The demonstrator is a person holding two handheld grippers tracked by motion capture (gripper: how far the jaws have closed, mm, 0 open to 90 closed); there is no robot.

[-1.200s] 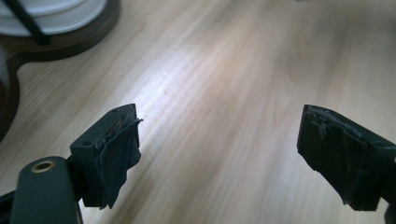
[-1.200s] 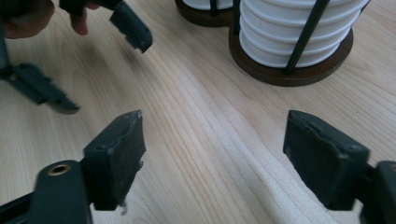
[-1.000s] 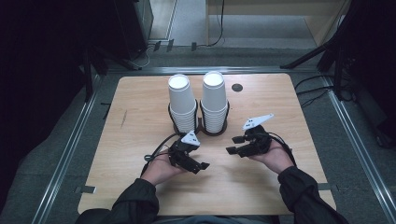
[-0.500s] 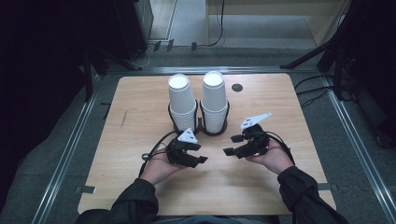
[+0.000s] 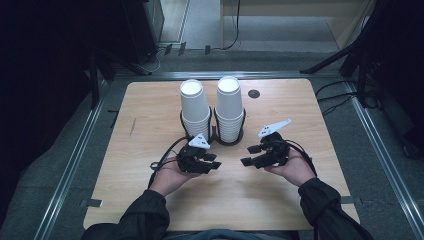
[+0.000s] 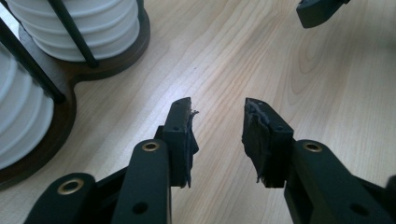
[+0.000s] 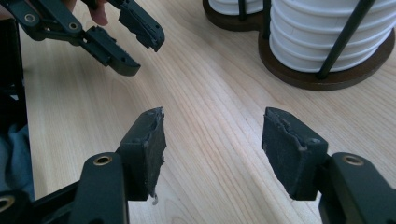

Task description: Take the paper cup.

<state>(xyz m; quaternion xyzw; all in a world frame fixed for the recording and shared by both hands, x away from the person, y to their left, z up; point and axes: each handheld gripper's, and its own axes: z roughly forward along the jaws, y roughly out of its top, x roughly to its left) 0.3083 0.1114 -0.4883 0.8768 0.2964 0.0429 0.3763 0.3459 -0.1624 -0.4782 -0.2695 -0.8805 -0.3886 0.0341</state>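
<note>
You are holding the left hand-held gripper low over the table, its jaws just closing to a narrow gap with nothing between them. Your right hand-held gripper is showing a wider gap, also empty. Just beyond them, two stacks of white paper cups are standing in a dark two-ring holder. Grey floor is surrounding the table.
</note>
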